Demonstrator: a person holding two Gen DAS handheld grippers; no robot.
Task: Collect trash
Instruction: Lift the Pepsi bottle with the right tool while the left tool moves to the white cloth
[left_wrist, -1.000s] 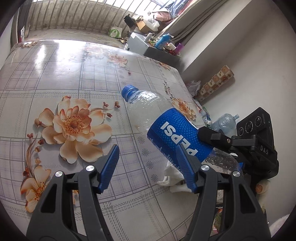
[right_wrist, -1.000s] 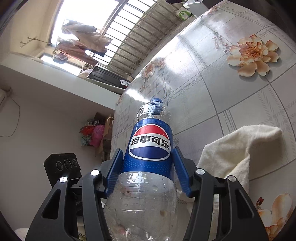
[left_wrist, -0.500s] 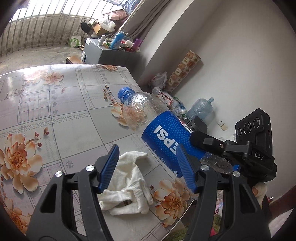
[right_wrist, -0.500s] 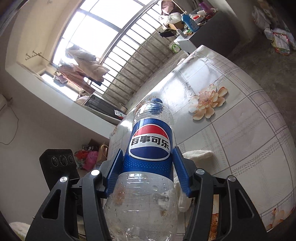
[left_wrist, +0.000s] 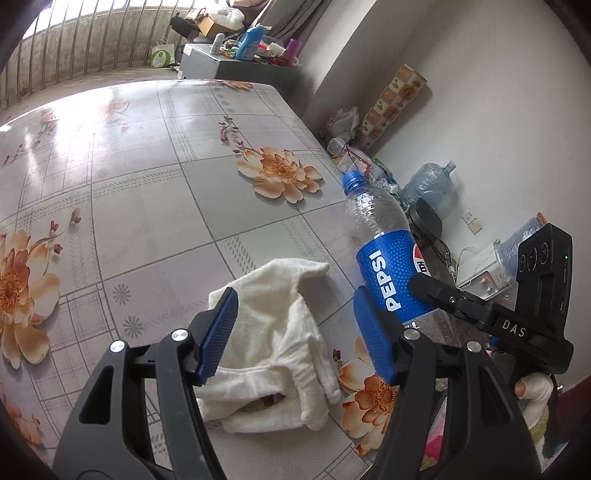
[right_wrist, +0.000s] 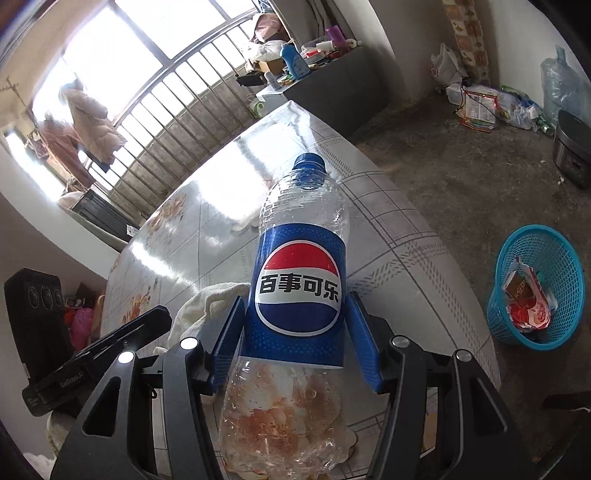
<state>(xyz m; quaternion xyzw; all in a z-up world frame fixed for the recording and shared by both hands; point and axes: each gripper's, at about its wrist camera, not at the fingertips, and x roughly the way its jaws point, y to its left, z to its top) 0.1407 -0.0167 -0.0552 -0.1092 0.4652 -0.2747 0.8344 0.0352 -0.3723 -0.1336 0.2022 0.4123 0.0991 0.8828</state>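
Step in hand: carrying one piece of trash, an empty Pepsi bottle (right_wrist: 301, 295), off the counter (left_wrist: 147, 184) toward the bin.
Bottle, place: held in the air over the counter's near edge, cap pointing away from the right wrist camera, blue label between the pads.
Right tongs (right_wrist: 295, 339): clamped on the bottle's label band, one blue pad on each side.
Left tongs (left_wrist: 295, 332): standing apart, nothing between them; they hover above a white cloth (left_wrist: 273, 332) lying crumpled on the counter, not touching it as far as can be told.
Bin: blue mesh basket (right_wrist: 517, 332) on the floor, right of the counter in the right wrist view, well apart from the bottle; it already holds a red-and-white wrapper (right_wrist: 524, 299).
Next move, judged: swing the bottle out past the counter's edge, bring it above the basket's mouth, then part the right tongs; the bottle is long against that opening, so tipping it cap or base first should help.
Risk, judged: a light empty bottle may bounce off the rim.
Count, bottles held: one.
Count, cloths on counter: one.
Count, baskets: one.
Count, wrappers in basket: one visible; more cannot be told.
Count, tongs: two.
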